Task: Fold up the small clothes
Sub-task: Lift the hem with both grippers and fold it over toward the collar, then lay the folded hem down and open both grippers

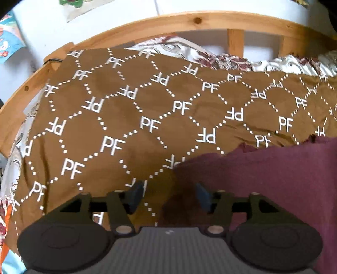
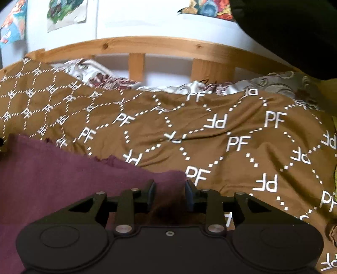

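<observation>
A small maroon cloth (image 1: 263,179) lies flat on a brown blanket printed with white "PF" letters (image 1: 130,118). In the left wrist view my left gripper (image 1: 170,196) stands open just over the cloth's left corner, and its fingers (image 1: 137,195) do not press on anything. In the right wrist view the same maroon cloth (image 2: 63,175) fills the lower left. Its right corner lies between the fingers (image 2: 190,195) of my right gripper (image 2: 170,196), which is open with a clear gap on both sides. The near part of the cloth is hidden under both gripper bodies.
The brown blanket (image 2: 242,143) covers a bed with a floral sheet (image 1: 210,54) showing at the far edge. A wooden rail with slats (image 2: 137,65) borders the bed against a white wall with posters (image 2: 65,14). A dark shape (image 2: 294,31) fills the upper right.
</observation>
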### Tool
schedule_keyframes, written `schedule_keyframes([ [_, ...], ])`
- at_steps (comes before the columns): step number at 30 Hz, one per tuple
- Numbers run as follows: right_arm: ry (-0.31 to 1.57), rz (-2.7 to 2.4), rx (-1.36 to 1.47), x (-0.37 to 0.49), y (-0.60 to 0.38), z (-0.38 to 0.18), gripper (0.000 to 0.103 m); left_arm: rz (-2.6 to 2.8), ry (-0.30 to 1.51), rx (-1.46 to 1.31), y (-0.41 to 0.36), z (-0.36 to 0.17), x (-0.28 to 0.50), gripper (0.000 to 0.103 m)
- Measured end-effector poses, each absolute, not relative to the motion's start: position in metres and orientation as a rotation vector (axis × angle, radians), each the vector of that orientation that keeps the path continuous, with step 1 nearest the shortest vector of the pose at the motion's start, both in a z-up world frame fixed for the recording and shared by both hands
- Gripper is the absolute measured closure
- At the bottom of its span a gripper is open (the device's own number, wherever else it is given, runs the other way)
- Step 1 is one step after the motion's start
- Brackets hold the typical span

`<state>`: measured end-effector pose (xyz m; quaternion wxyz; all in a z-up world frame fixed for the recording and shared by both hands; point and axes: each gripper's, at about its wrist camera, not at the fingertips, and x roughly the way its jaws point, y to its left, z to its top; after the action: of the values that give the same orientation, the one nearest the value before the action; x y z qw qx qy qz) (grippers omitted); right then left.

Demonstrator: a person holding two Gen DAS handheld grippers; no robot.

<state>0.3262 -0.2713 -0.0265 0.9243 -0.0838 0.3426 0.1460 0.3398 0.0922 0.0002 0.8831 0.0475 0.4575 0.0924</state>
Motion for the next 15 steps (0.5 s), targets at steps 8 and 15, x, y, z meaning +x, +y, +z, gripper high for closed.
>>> schedule_keyframes([
  [8, 0.646, 0.283, -0.195, 0.302, -0.284, -0.024, 0.013, 0.143, 0.865, 0.077, 0.09, 0.011, 0.295, 0.002],
  [15, 0.564, 0.246, -0.233, 0.251, -0.294, -0.008, 0.001, 0.107, 0.832, -0.018, 0.105, 0.015, 0.234, 0.001],
])
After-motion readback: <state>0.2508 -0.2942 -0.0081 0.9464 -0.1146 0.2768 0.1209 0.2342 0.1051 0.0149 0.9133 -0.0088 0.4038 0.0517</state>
